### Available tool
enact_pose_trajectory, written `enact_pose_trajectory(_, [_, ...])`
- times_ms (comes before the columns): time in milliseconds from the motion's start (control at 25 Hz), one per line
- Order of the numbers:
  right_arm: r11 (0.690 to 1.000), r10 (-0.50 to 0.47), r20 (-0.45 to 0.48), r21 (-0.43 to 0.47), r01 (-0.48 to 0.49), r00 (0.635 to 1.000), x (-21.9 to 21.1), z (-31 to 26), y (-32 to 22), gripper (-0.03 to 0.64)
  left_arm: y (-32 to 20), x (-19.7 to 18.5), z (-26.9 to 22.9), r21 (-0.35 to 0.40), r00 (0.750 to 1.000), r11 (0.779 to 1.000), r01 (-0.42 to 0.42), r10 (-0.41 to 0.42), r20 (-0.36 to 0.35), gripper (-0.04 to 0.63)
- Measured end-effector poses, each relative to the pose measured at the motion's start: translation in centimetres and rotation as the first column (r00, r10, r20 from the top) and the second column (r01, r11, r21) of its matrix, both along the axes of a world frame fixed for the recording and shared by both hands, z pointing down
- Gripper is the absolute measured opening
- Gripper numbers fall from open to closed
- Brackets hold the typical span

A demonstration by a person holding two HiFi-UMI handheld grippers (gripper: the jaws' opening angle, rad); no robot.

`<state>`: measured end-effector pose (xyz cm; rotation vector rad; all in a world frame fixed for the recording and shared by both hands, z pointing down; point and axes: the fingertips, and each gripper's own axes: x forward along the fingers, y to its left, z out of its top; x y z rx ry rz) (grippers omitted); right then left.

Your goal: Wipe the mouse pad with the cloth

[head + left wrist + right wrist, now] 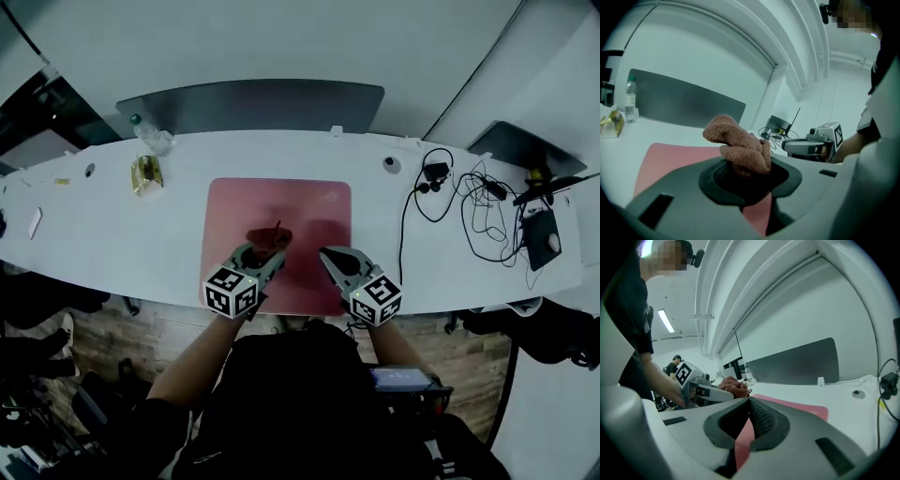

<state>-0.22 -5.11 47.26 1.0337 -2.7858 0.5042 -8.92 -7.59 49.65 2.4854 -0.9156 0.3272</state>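
Note:
A pink mouse pad (309,202) lies on the white table (122,244), close to its near edge. My left gripper (267,253) hovers over the pad's near left part, shut on a bunched reddish-brown cloth (267,238). In the left gripper view the cloth (740,145) bulges up out of the jaws (745,171) above the pad (665,159). My right gripper (328,257) is over the pad's near right part, beside the left one. Its jaws (749,401) meet at the tips and hold nothing, with the pad (797,405) beneath. The cloth (733,386) shows to their left.
A dark panel (253,105) stands behind the table. A water bottle (150,134) and a yellow wrapper (145,174) sit at the far left. Tangled black cables (469,202) and a dark device (542,239) lie to the right.

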Motion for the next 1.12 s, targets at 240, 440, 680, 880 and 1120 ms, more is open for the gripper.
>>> enact_pose_trajectory(240, [1.0,-0.01,-0.018,0.013,0.01,1.0,-2.4,0.1,2.3,0.023,3.4,-4.6,0.1,0.004,0.999,0.999,0.042,-0.042,-0.002,0.127])
enact_pose_trajectory(440, [1.0,-0.009,-0.024,0.027,0.01,1.0,-3.9,-0.2,3.8,0.024,5.3,-7.7,0.2,0.012,0.997,0.997,0.075,-0.075,-0.012,0.127])
enact_pose_trajectory(680, [1.0,0.004,-0.037,0.023,-0.003,0.999,-5.1,-0.2,5.4,0.023,7.2,-10.0,0.4,0.004,0.996,0.996,0.087,-0.086,-0.031,0.127])
enact_pose_trajectory(880, [1.0,0.005,-0.046,0.031,-0.004,0.999,-5.9,-0.4,6.2,0.023,7.8,-11.1,0.1,0.017,0.995,0.996,0.091,-0.09,-0.042,0.127])
enact_pose_trajectory(1120, [0.999,0.027,-0.041,0.021,-0.026,0.999,-7.6,-0.8,7.0,0.023,9.1,-12.5,0.1,-0.008,0.996,0.998,0.07,-0.071,-0.049,0.127])
